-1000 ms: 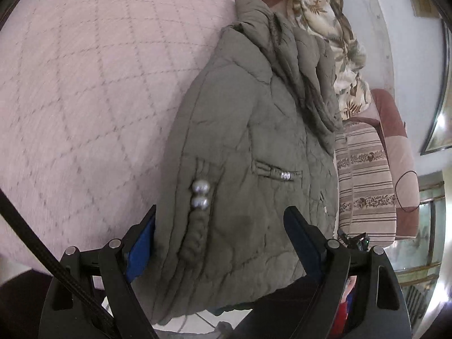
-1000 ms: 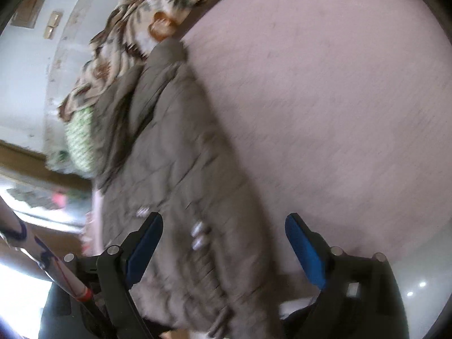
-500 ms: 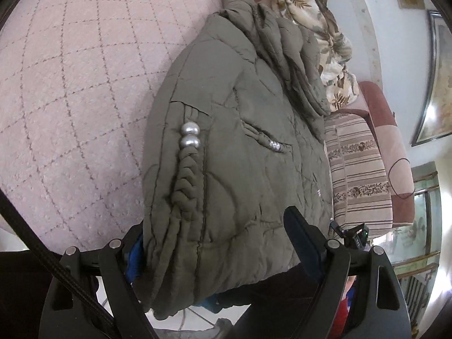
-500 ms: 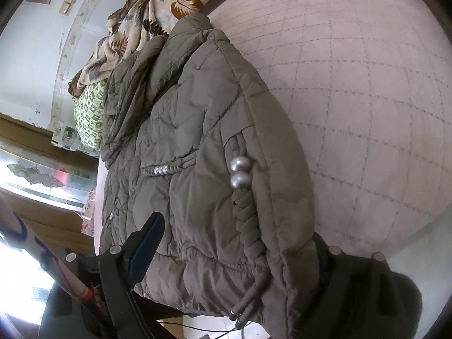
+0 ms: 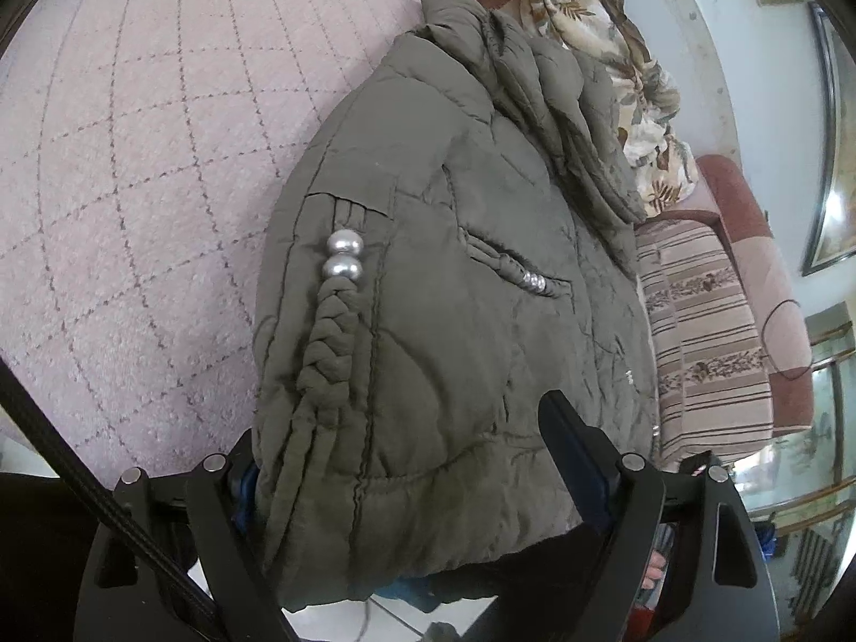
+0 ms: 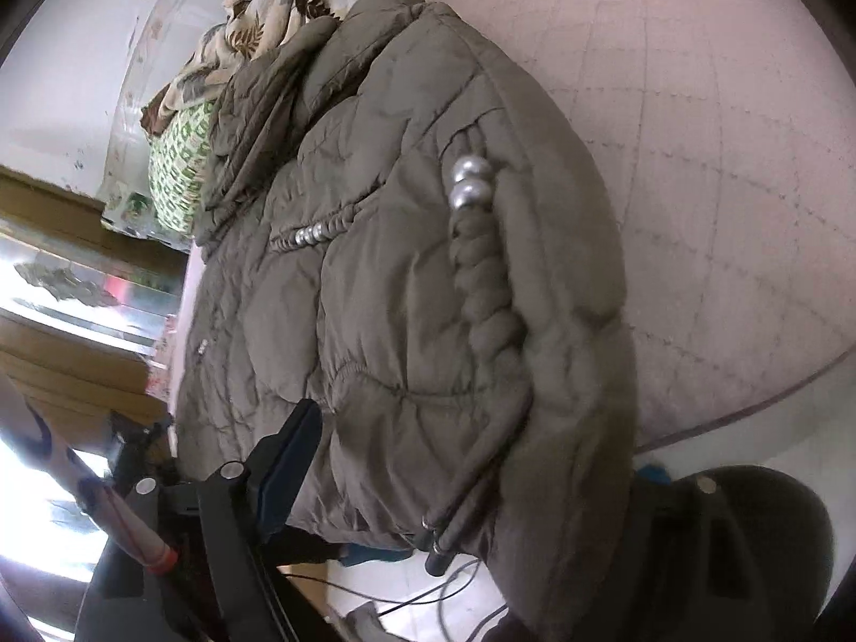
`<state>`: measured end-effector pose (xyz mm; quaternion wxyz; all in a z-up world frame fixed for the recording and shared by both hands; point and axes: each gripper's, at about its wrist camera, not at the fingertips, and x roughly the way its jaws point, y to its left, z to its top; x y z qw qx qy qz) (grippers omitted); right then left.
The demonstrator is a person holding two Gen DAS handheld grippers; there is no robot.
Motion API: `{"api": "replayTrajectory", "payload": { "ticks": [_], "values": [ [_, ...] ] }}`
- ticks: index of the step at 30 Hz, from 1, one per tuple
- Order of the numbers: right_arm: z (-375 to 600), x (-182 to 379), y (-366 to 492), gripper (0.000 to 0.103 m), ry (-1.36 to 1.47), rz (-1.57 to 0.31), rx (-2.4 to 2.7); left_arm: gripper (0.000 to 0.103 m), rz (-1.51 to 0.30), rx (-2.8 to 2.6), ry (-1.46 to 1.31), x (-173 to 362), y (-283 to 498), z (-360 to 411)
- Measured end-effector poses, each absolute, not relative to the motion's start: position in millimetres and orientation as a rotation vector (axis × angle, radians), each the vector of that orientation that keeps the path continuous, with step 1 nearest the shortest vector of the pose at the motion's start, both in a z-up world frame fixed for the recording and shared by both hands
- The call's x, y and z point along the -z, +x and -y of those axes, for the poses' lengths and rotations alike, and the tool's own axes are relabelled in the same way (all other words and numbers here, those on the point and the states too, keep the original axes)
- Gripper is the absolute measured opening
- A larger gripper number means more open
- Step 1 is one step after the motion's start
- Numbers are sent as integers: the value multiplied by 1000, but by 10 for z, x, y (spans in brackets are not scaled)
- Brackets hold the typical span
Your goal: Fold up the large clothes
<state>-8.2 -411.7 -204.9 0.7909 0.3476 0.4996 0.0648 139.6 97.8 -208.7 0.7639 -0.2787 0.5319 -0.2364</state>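
Note:
An olive-green quilted jacket (image 5: 455,278) lies on a pink quilted bed cover (image 5: 134,160), its hem hanging over the near edge. It has a braided cord with two silver beads (image 5: 342,257). My left gripper (image 5: 406,460) stands wide open with the jacket hem between its fingers; the left finger is mostly hidden by fabric. In the right wrist view the same jacket (image 6: 401,267) fills the middle. My right gripper (image 6: 471,460) is open around the hem; its right finger is hidden under the fabric.
A leaf-print cloth (image 5: 615,53) and a green patterned pillow (image 6: 176,176) lie at the far end. A striped sofa cushion (image 5: 706,331) is beside the bed. Tiled floor with cables (image 6: 428,599) shows below the bed edge.
Both grippers have moved in toward the jacket hem, which now sits between their open fingers. The jacket looms larger in both views.

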Motion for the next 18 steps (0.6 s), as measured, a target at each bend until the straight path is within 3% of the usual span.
{"api": "replayTrajectory", "payload": {
  "ticks": [3, 6, 8, 13, 14, 15, 16, 18],
  "values": [
    [4081, 2034, -85, 69, 727, -1072, -103, 86, -1149, 491, -536, 2048, 1361, -903],
    [4076, 1988, -114, 55, 743, -1046, -93, 71, -1153, 451, -449, 1999, 1324, -828],
    [4098, 1947, -134, 54, 752, -1031, -106, 61, -1156, 451, -454, 1985, 1312, -830],
    [4064, 2002, -62, 54, 760, -1047, -122, 60, -1156, 408, -517, 2024, 1303, -824],
    [4050, 2031, -51, 53, 767, -1053, -110, 56, -1158, 382, -498, 2015, 1300, -801],
    [4033, 2034, -51, 48, 761, -1050, -96, 43, -1165, 354, -472, 1998, 1296, -782],
    [4006, 2018, -47, 45, 752, -1046, -87, 36, -1171, 342, -459, 1973, 1274, -769],
    [3982, 1947, -63, 31, 749, -1030, -89, 31, -1152, 327, -459, 1874, 1226, -752]
  ]
}}
